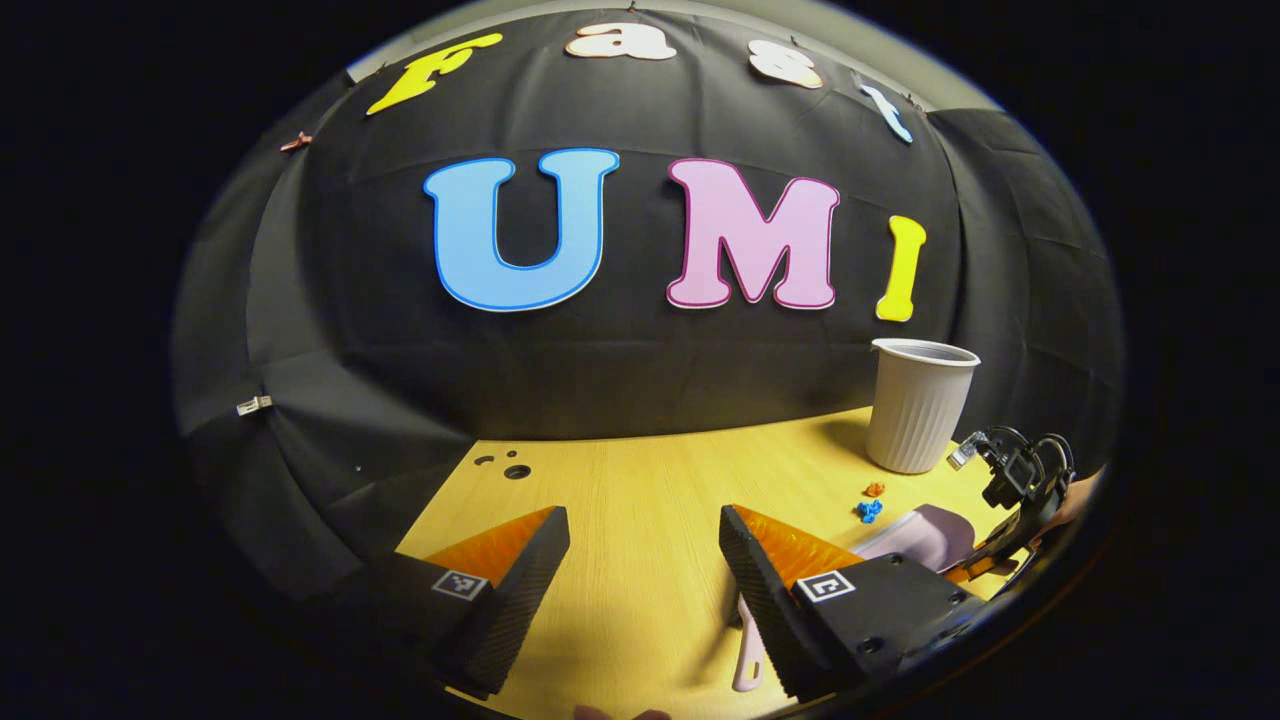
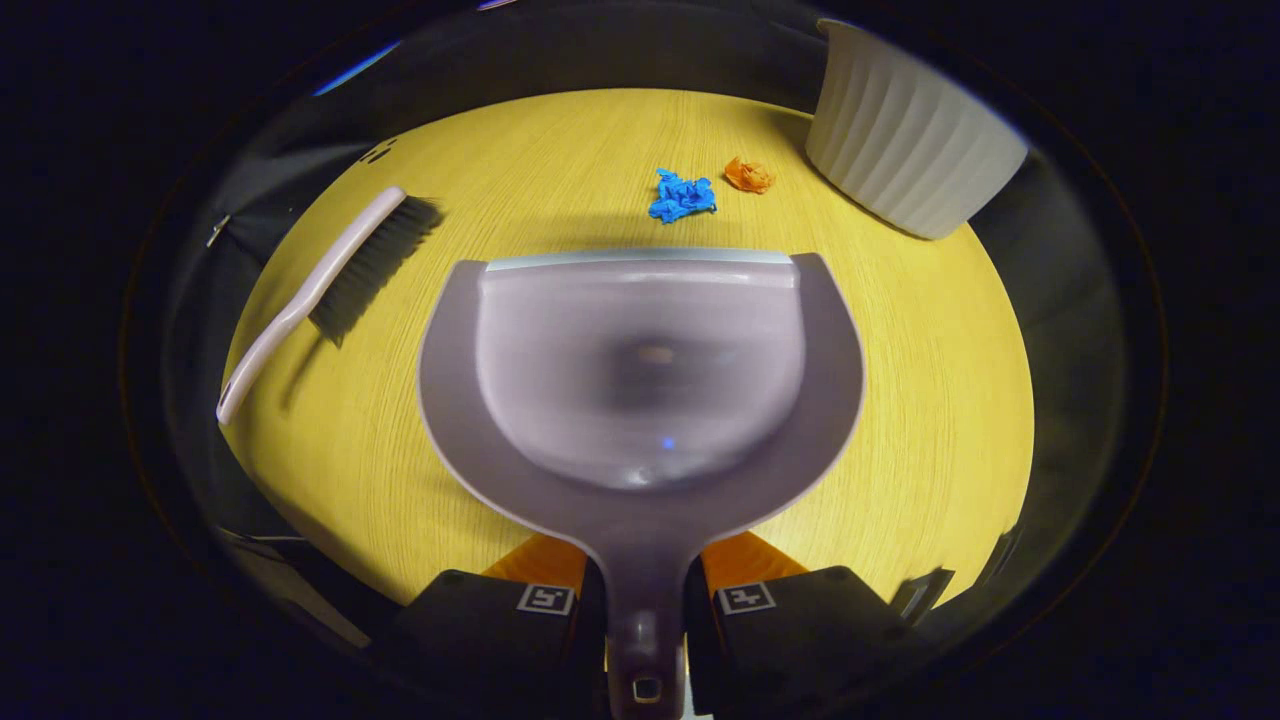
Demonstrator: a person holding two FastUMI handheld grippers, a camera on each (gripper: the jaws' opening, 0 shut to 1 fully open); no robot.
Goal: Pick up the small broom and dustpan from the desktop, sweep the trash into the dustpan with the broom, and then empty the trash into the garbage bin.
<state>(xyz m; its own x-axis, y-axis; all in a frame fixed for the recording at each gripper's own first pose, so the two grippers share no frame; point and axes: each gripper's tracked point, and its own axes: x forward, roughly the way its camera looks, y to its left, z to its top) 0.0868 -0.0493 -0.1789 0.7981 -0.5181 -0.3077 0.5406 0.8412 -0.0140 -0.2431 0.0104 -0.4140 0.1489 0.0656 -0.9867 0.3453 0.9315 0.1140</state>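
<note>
My right gripper (image 2: pixel 645 600) is pinching the dustpan (image 2: pixel 640 370) by its handle, a finger pressed on each side, with the pan's lip facing the trash. So I judge half of the pickup is done. My left gripper (image 1: pixel 645 560) is spread wide with nothing between its fingers, hanging over the desk (image 1: pixel 640 480). The broom (image 2: pixel 320 280) lies flat on the desk, off to the left of the pan in the right gripper view, untouched; in the left gripper view its handle end peeks out just under my right finger. The blue scrap (image 2: pixel 682 195) and orange scrap (image 2: pixel 750 175) sit just beyond the pan's lip, near the bin (image 2: pixel 905 140), which stands upright. Left to do: grab the broom, sweep both scraps in, tip the pan into the bin.
</note>
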